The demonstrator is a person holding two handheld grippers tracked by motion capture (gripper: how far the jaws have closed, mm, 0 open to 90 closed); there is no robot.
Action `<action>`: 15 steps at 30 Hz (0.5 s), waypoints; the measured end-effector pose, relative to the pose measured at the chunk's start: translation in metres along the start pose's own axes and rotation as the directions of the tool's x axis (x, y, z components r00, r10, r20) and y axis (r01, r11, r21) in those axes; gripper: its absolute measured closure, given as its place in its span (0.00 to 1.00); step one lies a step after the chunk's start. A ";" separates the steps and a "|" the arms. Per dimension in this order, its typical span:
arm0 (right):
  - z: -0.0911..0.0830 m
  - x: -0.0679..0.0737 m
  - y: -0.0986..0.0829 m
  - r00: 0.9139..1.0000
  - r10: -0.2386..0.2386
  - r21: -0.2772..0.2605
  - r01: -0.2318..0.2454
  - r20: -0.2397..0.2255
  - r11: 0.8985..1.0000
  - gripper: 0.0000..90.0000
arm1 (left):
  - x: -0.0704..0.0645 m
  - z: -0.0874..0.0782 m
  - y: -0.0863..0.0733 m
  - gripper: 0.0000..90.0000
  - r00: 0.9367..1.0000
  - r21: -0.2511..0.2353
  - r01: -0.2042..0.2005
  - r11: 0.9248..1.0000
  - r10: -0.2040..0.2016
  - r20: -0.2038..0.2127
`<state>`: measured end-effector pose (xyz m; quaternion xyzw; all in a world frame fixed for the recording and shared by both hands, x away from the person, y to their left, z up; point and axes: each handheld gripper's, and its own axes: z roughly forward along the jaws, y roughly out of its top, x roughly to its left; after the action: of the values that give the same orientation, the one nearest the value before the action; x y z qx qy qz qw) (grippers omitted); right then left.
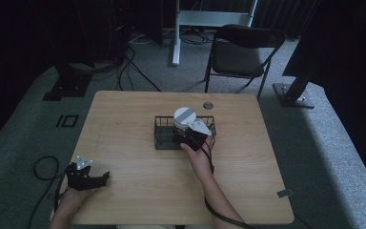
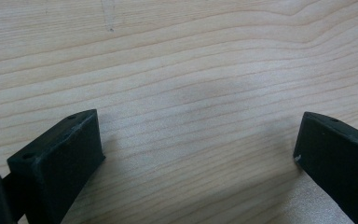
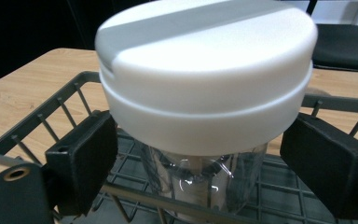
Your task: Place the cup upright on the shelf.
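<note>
A clear jar with a wide white lid (image 1: 185,115) (image 3: 205,70) stands upright in a dark wire basket (image 1: 162,138) (image 3: 42,116) near the middle of the wooden table (image 1: 124,114). My right gripper (image 1: 187,132) (image 3: 198,163) reaches into the basket from the near side. It is open, with one jaw on each side of the jar's glass body just below the lid and a small gap at each side. My left gripper (image 1: 104,178) (image 2: 198,140) rests at the table's front left corner, open, with bare wood between its jaws.
A round cable hole (image 1: 208,105) sits behind the basket near the far edge. A black folding chair (image 1: 243,47) stands beyond the table. Cables (image 1: 45,167) lie on the floor at the left, and dark stand bases flank the table.
</note>
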<state>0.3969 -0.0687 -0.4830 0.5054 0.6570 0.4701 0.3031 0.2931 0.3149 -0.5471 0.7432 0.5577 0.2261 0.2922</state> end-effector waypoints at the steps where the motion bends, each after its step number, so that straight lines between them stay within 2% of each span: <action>1: 0.000 0.000 0.000 1.000 0.000 0.000 0.000 0.000 1.000 0.12 | 0.000 0.000 0.000 0.01 1.000 0.000 0.000 1.000 0.000 0.000; 10: -0.012 0.001 -0.003 1.000 -0.007 0.004 0.007 -0.020 1.000 0.12 | 0.000 0.000 0.000 0.01 1.000 0.000 0.000 1.000 0.000 0.000; 15: -0.018 0.000 -0.005 0.999 -0.029 -0.007 0.028 -0.019 1.000 0.12 | 0.000 0.000 0.000 0.01 1.000 0.000 0.000 1.000 0.000 0.000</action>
<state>0.3793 -0.0743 -0.4806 0.4905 0.6655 0.4727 0.3051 0.2931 0.3148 -0.5471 0.7431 0.5578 0.2262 0.2924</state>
